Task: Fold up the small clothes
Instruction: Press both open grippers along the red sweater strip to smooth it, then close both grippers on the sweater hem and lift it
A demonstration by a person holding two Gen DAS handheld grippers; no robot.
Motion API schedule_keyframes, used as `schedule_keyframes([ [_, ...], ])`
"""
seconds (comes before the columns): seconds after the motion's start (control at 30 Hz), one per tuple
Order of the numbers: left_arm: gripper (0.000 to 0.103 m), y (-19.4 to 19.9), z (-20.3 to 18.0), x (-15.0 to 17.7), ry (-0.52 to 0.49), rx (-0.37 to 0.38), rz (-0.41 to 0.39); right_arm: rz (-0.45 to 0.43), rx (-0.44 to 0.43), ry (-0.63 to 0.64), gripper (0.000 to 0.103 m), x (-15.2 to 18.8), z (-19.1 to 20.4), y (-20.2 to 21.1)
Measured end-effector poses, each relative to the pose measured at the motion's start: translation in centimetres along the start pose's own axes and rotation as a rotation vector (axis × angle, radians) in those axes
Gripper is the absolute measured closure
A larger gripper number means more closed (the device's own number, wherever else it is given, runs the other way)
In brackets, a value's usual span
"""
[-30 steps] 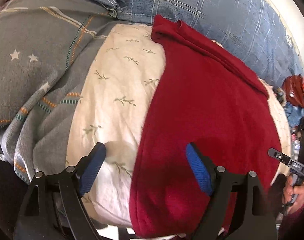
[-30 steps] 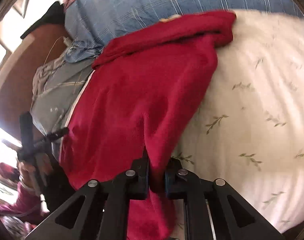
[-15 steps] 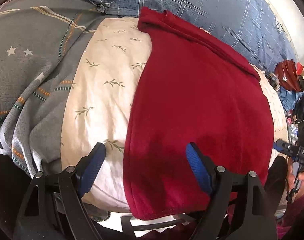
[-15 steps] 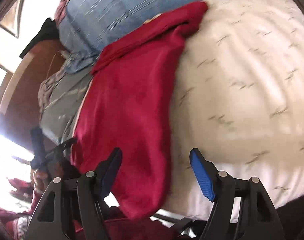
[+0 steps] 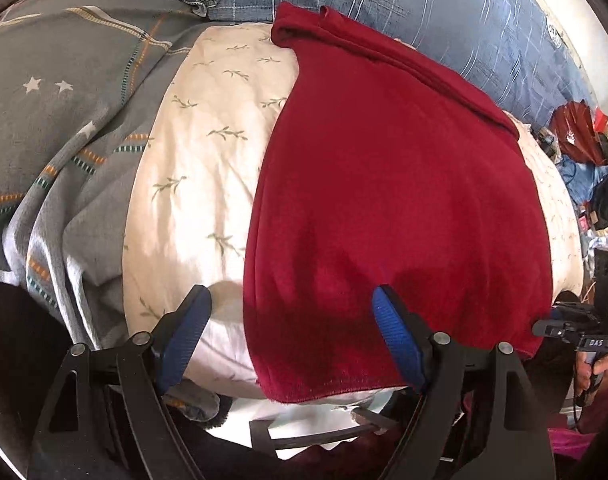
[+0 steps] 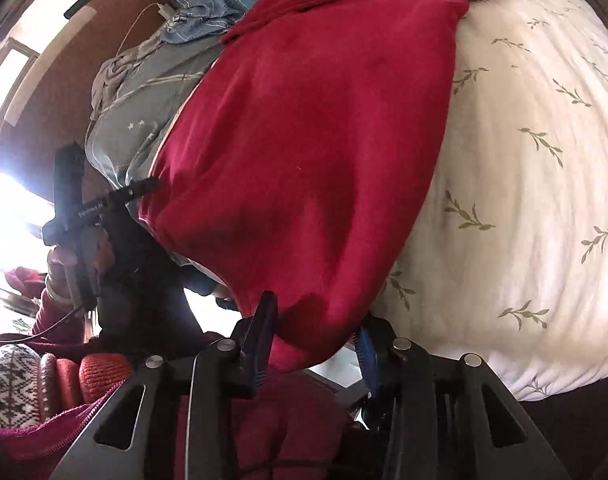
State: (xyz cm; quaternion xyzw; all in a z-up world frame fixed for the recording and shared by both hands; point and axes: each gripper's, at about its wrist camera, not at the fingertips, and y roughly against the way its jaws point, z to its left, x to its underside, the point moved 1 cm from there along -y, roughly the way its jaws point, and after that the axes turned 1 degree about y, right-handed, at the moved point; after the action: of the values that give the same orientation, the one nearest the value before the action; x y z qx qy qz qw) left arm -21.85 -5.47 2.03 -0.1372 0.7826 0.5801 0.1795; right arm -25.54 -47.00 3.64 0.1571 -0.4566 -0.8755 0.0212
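Observation:
A dark red garment (image 5: 392, 200) lies spread flat on a white leaf-print sheet (image 5: 191, 184), its near hem hanging over the bed's front edge. My left gripper (image 5: 289, 332) is open, its jaws straddling the garment's near left edge, gripping nothing. In the right wrist view the same red garment (image 6: 304, 152) fills the middle. My right gripper (image 6: 314, 344) is open, with the garment's near corner hanging between its jaws, which are not closed on it. The left gripper (image 6: 103, 200) shows at the far left there.
A grey star-print quilt (image 5: 55, 112) lies left of the sheet. A blue plaid pillow (image 5: 444, 16) lies behind the garment. Cluttered clothes and bags (image 5: 584, 148) sit at the far right. A red knit sleeve (image 6: 43, 372) shows bottom left.
My right gripper was shut on the garment's edge a second ago, opened, and its jaws now stand narrower around the near corner. My left gripper stayed open and shifted slightly.

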Motion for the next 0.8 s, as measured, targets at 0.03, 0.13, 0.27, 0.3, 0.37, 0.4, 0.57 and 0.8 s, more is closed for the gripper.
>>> schedule_keyframes([
  [0.03, 0.020, 0.0, -0.1, 0.1, -0.005, -0.011, 0.001, -0.003, 0.002, 0.001, 0.064, 0.0, 0.0, 0.0],
  [0.13, 0.020, -0.1, -0.4, 0.2, -0.025, -0.035, 0.004, -0.003, 0.004, 0.001, 0.064, 0.0, 0.2, 0.0],
  [0.27, 0.020, -0.2, -0.3, 0.3, -0.027, -0.040, 0.001, -0.003, 0.012, 0.007, 0.063, -0.1, 0.6, -0.4],
  [0.3, 0.020, -0.2, -0.3, 0.3, -0.026, -0.041, 0.001, -0.002, 0.016, 0.007, 0.063, -0.2, 0.8, -0.5],
  [0.37, 0.020, -0.1, -0.2, 0.4, -0.025, -0.041, 0.001, -0.002, 0.017, 0.008, 0.061, -0.1, 0.8, -0.7],
  [0.4, 0.020, -0.1, -0.2, 0.3, -0.026, -0.041, 0.001, -0.002, 0.015, 0.007, 0.060, -0.1, 0.8, -0.7],
  [0.57, 0.020, -0.2, -0.4, 0.3, -0.030, -0.049, 0.004, -0.002, -0.003, 0.010, 0.058, -0.1, 0.8, -0.9],
  [0.8, 0.020, -0.7, -1.0, 0.4, -0.060, -0.075, -0.001, -0.044, -0.029, 0.022, 0.067, 0.1, 0.9, -1.0],
])
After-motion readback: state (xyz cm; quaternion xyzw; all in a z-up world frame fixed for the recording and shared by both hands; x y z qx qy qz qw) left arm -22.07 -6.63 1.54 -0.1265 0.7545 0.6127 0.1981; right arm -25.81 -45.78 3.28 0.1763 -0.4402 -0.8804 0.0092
